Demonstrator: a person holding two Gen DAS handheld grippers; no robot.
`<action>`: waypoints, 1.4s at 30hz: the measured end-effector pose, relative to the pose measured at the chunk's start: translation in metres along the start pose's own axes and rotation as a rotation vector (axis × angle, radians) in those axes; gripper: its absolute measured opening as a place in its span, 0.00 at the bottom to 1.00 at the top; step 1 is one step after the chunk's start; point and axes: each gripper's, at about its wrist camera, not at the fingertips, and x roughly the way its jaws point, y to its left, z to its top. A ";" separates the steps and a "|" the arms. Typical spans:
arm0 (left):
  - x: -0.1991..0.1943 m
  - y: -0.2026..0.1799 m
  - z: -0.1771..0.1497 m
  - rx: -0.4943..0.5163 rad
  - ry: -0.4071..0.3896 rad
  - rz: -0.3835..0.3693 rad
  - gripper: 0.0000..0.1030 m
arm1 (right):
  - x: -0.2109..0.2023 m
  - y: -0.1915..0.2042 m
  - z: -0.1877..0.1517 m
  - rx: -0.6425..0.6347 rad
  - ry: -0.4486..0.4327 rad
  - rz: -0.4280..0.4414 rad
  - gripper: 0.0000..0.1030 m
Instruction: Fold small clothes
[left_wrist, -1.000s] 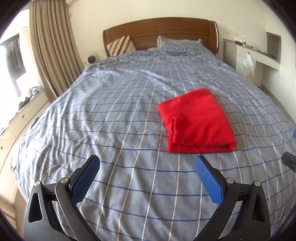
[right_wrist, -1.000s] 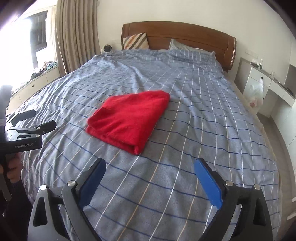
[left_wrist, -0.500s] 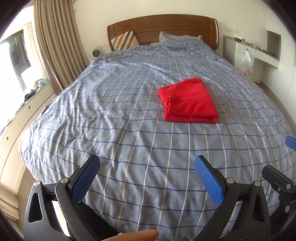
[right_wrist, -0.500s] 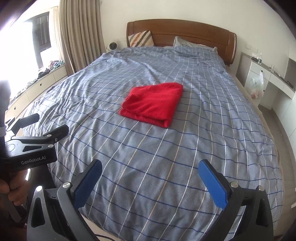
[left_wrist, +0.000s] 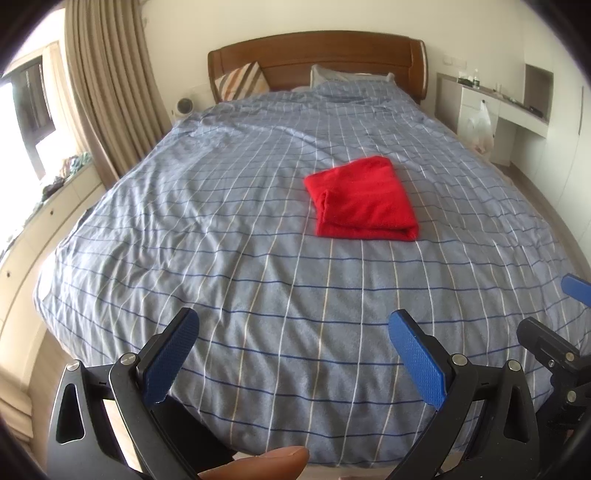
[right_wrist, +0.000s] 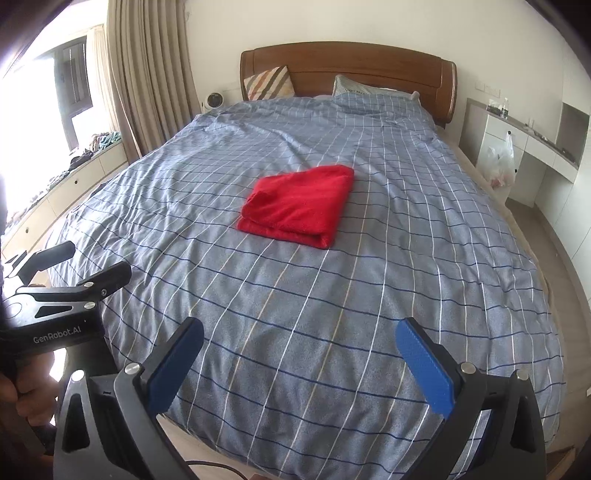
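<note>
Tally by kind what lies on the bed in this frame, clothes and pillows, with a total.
Folded red garment: 1
Striped cushion: 1
Grey pillow, partly under the duvet: 1
Total: 3

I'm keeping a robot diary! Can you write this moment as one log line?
red cloth: folded, on bed | left hand-held gripper: open, empty | right hand-held gripper: open, empty, jaws just widened

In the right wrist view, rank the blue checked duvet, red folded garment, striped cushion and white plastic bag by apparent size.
1. blue checked duvet
2. red folded garment
3. striped cushion and white plastic bag: look alike and lie farther off, so unranked.
</note>
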 end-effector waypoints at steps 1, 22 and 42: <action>0.001 -0.001 0.000 0.001 0.004 0.002 1.00 | 0.000 -0.002 0.000 0.010 0.005 0.007 0.99; 0.003 -0.009 -0.003 0.049 0.000 0.019 1.00 | -0.012 -0.001 0.002 -0.023 -0.007 -0.113 0.99; -0.005 -0.009 0.002 0.046 -0.011 0.041 1.00 | -0.016 0.006 0.005 -0.056 -0.017 -0.135 0.99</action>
